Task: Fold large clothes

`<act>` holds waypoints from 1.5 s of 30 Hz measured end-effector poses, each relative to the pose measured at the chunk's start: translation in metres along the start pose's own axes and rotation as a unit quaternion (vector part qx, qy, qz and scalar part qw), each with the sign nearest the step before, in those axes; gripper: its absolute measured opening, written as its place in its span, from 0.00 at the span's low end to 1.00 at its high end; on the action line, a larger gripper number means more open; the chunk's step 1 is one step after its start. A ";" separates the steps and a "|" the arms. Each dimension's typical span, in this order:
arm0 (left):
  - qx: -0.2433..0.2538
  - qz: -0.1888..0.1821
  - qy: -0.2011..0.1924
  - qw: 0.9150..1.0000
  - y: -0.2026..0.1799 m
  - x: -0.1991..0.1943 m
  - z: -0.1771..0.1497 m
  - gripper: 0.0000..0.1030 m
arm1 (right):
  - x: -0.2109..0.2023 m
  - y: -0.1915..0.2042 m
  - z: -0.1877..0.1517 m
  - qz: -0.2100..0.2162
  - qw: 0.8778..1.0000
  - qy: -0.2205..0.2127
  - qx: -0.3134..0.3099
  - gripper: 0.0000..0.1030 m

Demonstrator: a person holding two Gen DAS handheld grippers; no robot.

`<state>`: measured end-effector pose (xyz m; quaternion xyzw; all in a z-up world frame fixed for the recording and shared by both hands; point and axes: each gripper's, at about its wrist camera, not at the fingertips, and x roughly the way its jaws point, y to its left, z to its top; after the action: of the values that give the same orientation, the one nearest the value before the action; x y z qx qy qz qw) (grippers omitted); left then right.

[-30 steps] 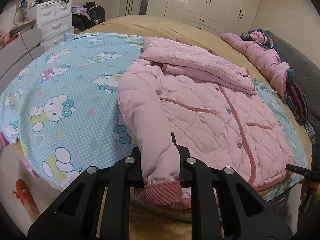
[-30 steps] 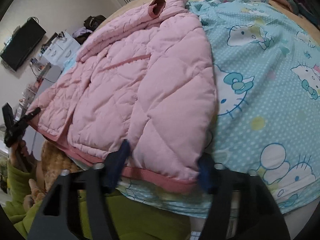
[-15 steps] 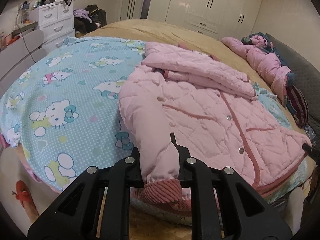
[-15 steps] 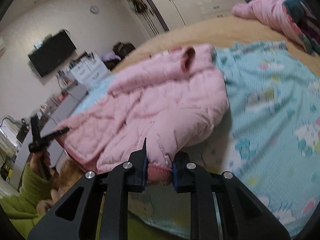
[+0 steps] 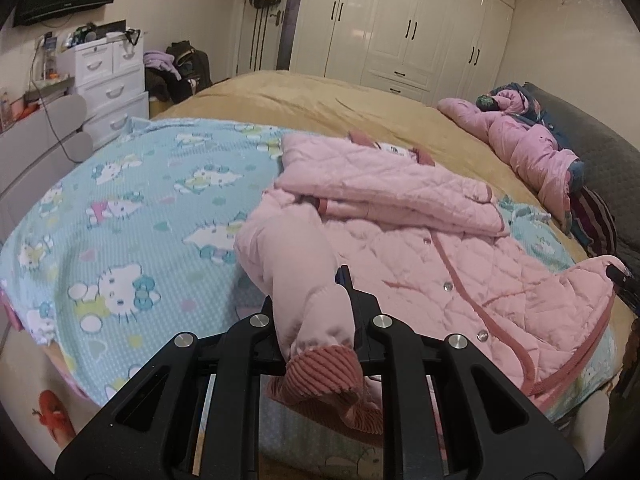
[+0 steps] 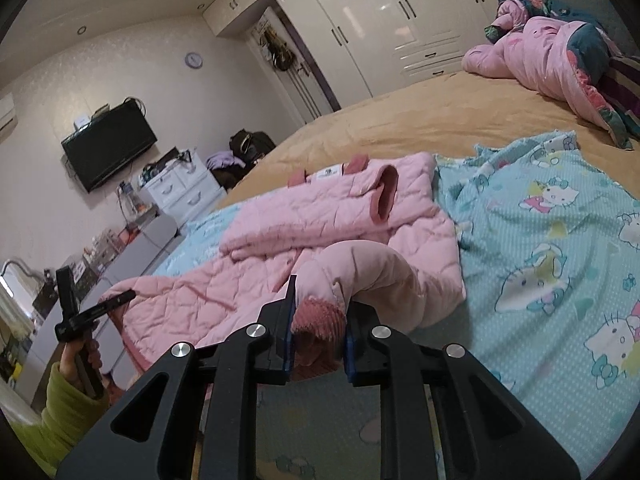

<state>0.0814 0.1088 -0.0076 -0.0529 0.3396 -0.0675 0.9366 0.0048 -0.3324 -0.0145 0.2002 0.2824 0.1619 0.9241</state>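
A pink quilted jacket (image 5: 420,248) lies front-up on a blue cartoon-cat blanket (image 5: 132,216) on the bed. My left gripper (image 5: 312,308) is shut on one sleeve just above its ribbed cuff (image 5: 324,372), which hangs raised over the bed's edge. The right gripper (image 6: 320,312) is shut on the jacket's (image 6: 320,220) hem corner with its ribbed trim, held up off the blanket (image 6: 540,248). The other sleeve lies folded across the chest, its cuff (image 6: 384,196) open towards me. Each gripper appears in the other's view: the right gripper (image 5: 618,276) at the far right, the left gripper (image 6: 116,300) in a green-sleeved hand.
A tan bedspread (image 5: 320,96) covers the far half of the bed. A second pink garment heap (image 5: 516,136) lies at the far right by a dark headboard. White drawers (image 5: 108,80) and a wall television (image 6: 108,152) stand to the left, with white wardrobes (image 5: 400,24) behind.
The right gripper closed on the hem corner and lifted it off the blanket, tilting up towards the room. The left gripper rose a little with the sleeve cuff.
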 end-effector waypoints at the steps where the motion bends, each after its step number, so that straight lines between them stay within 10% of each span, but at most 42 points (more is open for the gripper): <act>1: 0.001 0.000 -0.003 1.000 -0.001 0.001 0.005 0.09 | 0.001 0.000 0.003 0.000 1.000 -0.005 0.001 0.16; 45: 0.044 0.030 -0.038 0.998 -0.008 0.083 0.131 0.10 | 0.095 -0.028 0.133 -0.056 0.995 -0.088 -0.004 0.16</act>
<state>0.2276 0.0944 0.0415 -0.0034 0.3023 -0.0520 0.9518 0.1627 -0.3543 0.0302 0.1935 0.2103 0.0926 0.9538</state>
